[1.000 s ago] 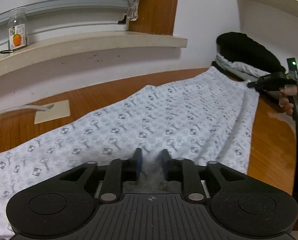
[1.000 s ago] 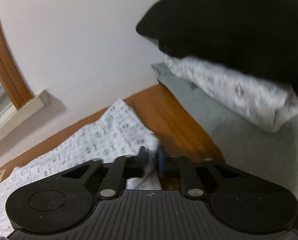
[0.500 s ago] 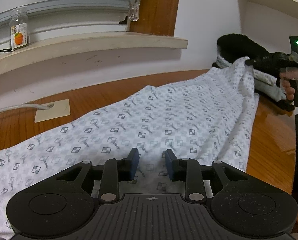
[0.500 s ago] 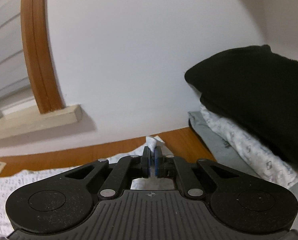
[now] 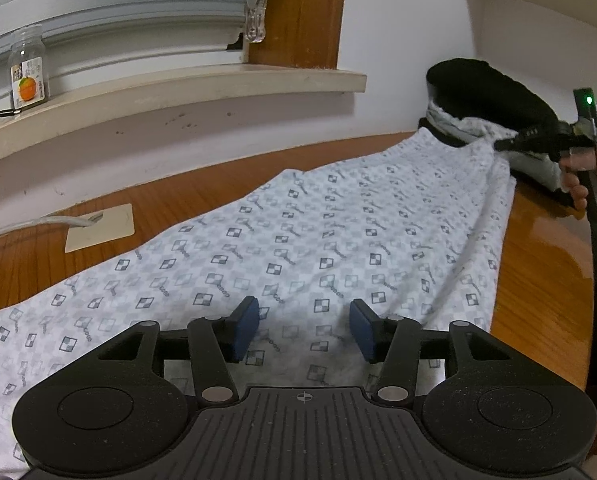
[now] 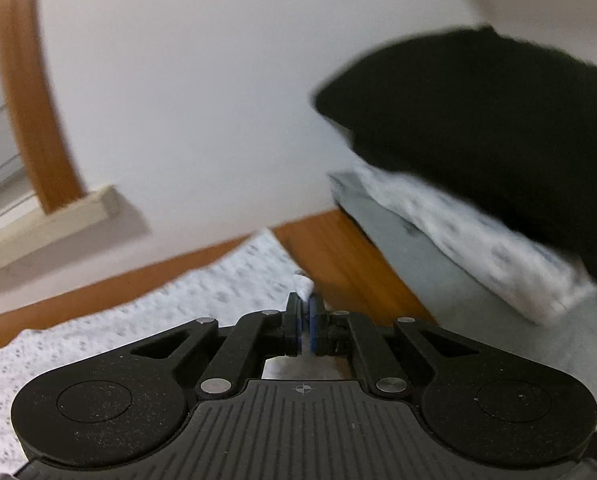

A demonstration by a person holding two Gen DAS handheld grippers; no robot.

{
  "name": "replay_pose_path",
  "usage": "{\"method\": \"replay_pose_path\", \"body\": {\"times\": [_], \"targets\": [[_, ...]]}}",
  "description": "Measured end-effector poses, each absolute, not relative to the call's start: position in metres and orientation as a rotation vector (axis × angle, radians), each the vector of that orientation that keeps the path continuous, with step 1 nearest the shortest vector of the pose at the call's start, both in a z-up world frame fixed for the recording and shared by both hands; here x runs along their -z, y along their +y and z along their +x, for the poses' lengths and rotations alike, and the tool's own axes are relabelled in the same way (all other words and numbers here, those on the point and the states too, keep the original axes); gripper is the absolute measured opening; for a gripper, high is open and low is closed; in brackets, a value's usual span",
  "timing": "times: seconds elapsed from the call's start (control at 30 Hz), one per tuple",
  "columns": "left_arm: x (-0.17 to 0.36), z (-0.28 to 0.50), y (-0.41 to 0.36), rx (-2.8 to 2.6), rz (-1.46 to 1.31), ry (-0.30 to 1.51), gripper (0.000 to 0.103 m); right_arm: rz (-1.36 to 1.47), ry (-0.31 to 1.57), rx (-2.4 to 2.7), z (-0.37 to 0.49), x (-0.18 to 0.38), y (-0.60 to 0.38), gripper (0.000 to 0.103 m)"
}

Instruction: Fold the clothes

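Wooden table (image 5: 538,292), patterned garment (image 5: 318,248), folded pile (image 6: 478,208)

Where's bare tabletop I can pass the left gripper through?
Bare wood lies between the patterned garment and the wall, around the socket plate, and right of the garment's edge. Crowded far right: the clothes stack and right gripper.

Bare wooden bench (image 5: 538,300) lies open to the right of the spread white patterned garment (image 5: 298,248), and a wider bare strip runs behind it up to the white wall, broken only by a flat beige cable plate (image 5: 100,227). The far right corner is blocked by a stack of folded clothes topped by a black fabric bundle (image 5: 486,92). A cream window ledge (image 5: 170,96) carrying a clear glass jar (image 5: 27,68) overhangs the bench's rear edge.
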State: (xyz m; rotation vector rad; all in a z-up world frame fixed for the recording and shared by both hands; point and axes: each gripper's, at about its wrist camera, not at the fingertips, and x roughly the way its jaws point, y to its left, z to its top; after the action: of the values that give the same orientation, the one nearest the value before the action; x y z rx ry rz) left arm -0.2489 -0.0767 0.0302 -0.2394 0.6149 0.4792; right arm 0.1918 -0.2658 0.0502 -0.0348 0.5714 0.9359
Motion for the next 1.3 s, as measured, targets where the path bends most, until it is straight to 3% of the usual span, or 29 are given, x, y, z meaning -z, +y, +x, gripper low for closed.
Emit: {"method": "replay_pose_path", "body": {"times": [0.33,0.57,0.67,1.3], "targets": [[-0.03,-0.251,-0.076,-0.479,-0.257,0.606,0.059,-0.133,0.394,-1.286,0.064,-0.106,-0.201,0.005],[-0.039,-0.259,-0.067,-0.53,-0.331,0.559,0.069,-0.287,0.404,-1.597,-0.049,-0.074,-0.21,0.004],[-0.047,-0.255,-0.058,-0.527,-0.395,0.54,0.075,-0.342,0.425,-1.613,-0.064,-0.052,-0.216,0.004],[-0.028,-0.15,0.014,-0.384,-0.998,0.449,0.077,-0.124,0.34,-1.554,-0.044,-0.058,-0.253,0.004]]}}
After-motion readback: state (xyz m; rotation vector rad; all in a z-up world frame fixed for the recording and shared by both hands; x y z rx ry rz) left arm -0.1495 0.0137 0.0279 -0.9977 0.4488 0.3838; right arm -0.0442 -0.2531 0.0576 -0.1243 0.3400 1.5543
